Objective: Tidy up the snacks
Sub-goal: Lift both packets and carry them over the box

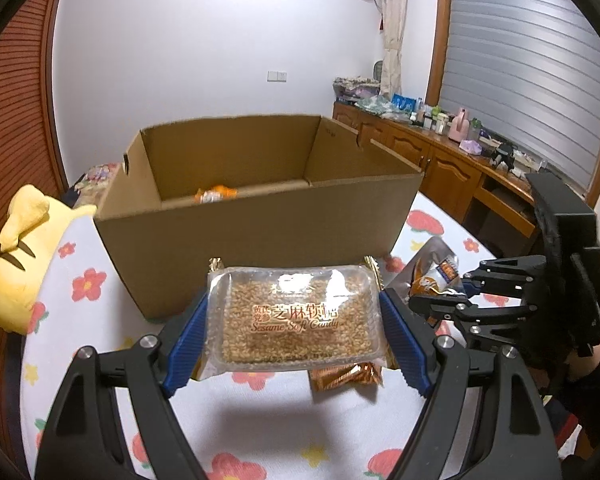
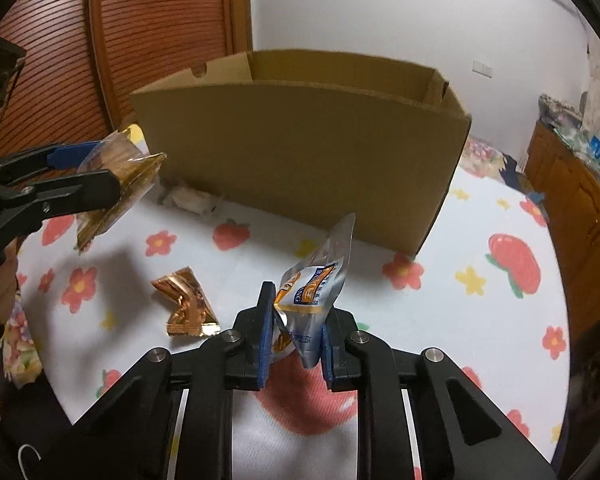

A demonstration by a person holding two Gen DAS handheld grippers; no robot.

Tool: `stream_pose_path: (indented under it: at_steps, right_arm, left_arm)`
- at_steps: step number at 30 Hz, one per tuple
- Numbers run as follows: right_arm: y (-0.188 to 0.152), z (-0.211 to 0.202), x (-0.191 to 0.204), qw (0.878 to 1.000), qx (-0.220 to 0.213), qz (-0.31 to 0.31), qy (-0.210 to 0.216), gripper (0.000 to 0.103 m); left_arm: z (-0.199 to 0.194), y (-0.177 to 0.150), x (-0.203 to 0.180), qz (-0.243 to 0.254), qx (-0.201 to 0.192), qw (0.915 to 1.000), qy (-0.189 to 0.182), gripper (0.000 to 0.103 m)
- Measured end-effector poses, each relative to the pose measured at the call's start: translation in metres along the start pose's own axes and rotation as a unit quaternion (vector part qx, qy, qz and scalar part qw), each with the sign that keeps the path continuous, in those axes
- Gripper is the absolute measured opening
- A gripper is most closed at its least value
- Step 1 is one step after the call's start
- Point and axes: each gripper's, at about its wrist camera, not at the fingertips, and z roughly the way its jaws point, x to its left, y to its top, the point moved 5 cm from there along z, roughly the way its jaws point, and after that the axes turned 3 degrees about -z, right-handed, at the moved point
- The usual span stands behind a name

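Observation:
My left gripper is shut on a clear pack of sesame soft candy, held flat above the flowered sheet, just in front of an open cardboard box. In the right wrist view the same pack hangs in the left gripper at the left. My right gripper is shut on a silver and orange snack packet, lifted off the sheet, its top pointing at the box. From the left wrist view that packet and the right gripper sit to the right. An orange packet lies inside the box.
A gold foil candy lies on the sheet between the grippers. A white wrapper rests against the box's near wall. A yellow plush toy is at the left, a wooden cabinet with clutter at the right.

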Motion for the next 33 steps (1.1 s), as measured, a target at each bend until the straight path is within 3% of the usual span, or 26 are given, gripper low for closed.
stream_pose_path:
  at_steps: [10,17,23,33]
  right_arm:
    - [0.064,-0.052,-0.008,0.996,-0.088,-0.011,0.006,0.018]
    - [0.114,-0.052,-0.025,0.992,-0.127,-0.021,0.004,0.018]
    - [0.135,-0.023,-0.04,0.993,-0.115,-0.022,-0.008,0.019]
    - [0.133,0.01,-0.056,0.997,-0.074,-0.02,-0.008,0.021]
  left_arm:
    - [-0.004,0.06,0.012,0.012,-0.038,0.9992,0.009,0.082]
    - [0.01,0.099,0.033,0.011,-0.049,0.9983,0.03,0.082]
    - [0.042,0.115,0.046,0.014,-0.037,0.998,0.05,0.082]
    - [0.086,0.11,0.056,0.011,-0.009,0.9978,0.064,0.083]
